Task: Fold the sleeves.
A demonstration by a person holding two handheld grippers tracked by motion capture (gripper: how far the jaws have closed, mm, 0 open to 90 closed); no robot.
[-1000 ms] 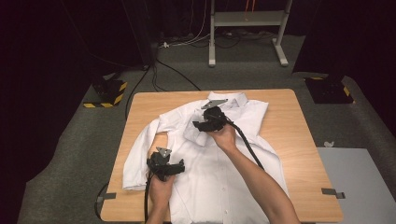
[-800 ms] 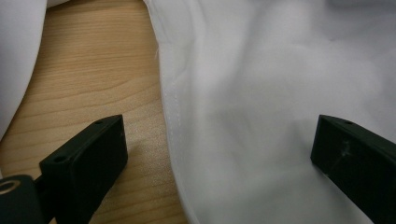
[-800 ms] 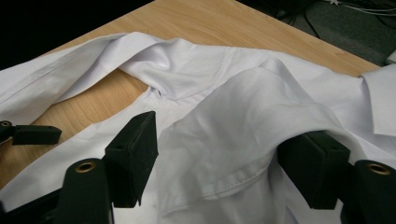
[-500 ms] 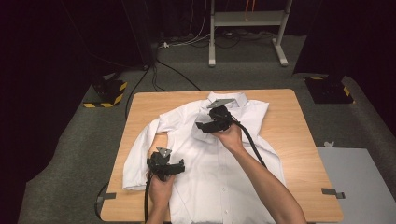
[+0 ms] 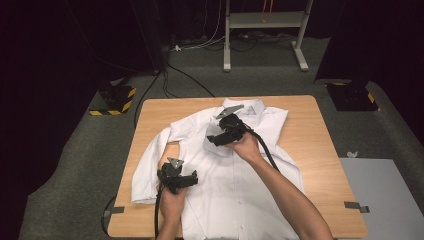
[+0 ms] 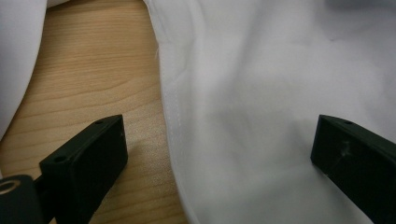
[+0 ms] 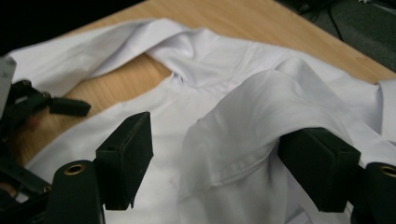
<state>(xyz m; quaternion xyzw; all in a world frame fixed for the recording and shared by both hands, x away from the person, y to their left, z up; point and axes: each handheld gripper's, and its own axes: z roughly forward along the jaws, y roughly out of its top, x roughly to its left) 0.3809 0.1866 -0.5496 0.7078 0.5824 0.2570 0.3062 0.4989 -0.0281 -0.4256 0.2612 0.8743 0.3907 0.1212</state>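
White shirt (image 5: 235, 185) flat on table (image 5: 320, 150), R claw (image 7: 215, 158) just spread w/ cuff fold draped between, L claw (image 6: 219, 154) spread over side seam.

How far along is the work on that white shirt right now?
Early. Done: the white shirt lies buttoned, front up, on the wooden table. In hand: the right claw, jaws just opening, has a raised fold of cloth draped over one jaw, not pinched. The left claw stands open at the side seam. Left: both sleeves are still spread, and no tidy fold is made.
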